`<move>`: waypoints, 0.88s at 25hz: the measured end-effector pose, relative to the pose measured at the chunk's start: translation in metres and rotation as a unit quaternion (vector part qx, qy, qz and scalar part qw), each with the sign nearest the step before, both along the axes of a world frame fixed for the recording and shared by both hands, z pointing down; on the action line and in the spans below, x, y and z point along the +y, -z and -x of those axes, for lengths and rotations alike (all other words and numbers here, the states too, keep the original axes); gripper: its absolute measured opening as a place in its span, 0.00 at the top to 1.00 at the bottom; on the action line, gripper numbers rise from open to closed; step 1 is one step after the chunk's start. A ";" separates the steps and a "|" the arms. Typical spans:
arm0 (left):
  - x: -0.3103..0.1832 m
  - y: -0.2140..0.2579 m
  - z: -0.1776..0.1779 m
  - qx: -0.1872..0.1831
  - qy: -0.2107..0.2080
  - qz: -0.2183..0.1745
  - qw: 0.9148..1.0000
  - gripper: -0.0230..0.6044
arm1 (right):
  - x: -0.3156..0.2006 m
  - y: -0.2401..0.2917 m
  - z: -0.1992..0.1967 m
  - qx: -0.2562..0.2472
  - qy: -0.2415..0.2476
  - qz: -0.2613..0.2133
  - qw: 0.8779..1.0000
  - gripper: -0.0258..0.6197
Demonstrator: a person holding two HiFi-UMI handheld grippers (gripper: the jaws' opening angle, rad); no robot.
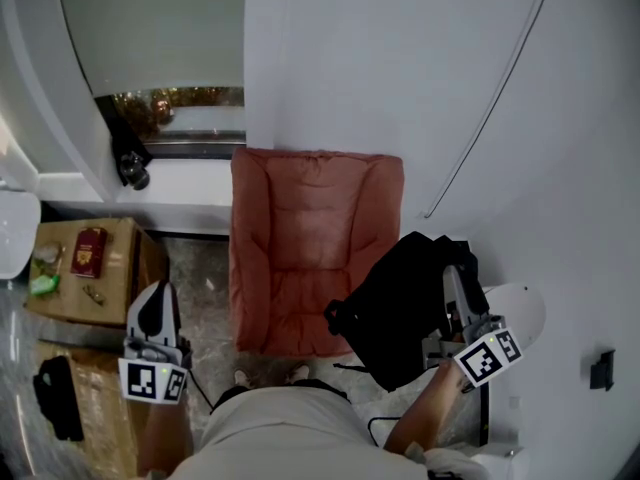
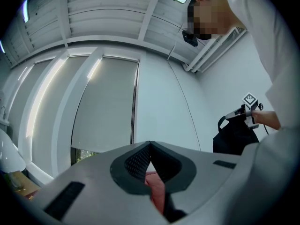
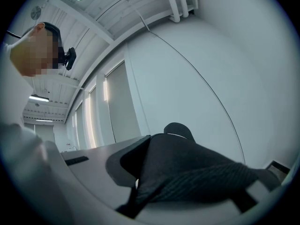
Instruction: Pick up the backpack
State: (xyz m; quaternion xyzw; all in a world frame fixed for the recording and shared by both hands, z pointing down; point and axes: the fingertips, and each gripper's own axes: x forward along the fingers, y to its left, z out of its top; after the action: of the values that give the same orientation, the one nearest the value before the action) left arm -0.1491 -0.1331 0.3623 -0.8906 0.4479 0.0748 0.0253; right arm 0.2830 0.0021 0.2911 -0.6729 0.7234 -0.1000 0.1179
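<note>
The black backpack [image 1: 400,303] hangs off the floor in front of the pink armchair's [image 1: 310,248] right corner. My right gripper [image 1: 452,276] is shut on its top fabric. In the right gripper view that dark fabric [image 3: 187,168] fills the space between the jaws. My left gripper [image 1: 158,293] is held out to the left of the chair, shut, with nothing in it. In the left gripper view its pads [image 2: 140,161] meet at the tip. That view also shows the backpack [image 2: 234,137] hanging at the right under the right gripper [image 2: 240,112].
A wooden side table [image 1: 110,288] with a red booklet [image 1: 88,251] stands at the left. A cardboard box [image 1: 95,408] beside it carries a black item [image 1: 58,396]. A white wall runs behind and to the right. A white round tabletop [image 1: 520,308] sits behind the backpack.
</note>
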 end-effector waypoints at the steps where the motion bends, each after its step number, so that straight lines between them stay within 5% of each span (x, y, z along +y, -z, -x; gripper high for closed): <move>1: 0.001 0.000 0.000 -0.001 0.000 0.000 1.000 0.94 | 0.000 0.000 0.000 -0.001 -0.001 -0.001 1.000 0.93; 22: 0.004 0.002 0.001 0.000 0.013 -0.004 1.000 0.94 | -0.009 0.004 0.002 0.012 0.010 0.003 1.000 0.93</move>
State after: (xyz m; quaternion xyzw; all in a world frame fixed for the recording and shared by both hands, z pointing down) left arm -0.1501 -0.1293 0.3603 -0.8847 0.4589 0.0767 0.0300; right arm 0.2812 -0.0070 0.2869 -0.6671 0.7313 -0.0947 0.1062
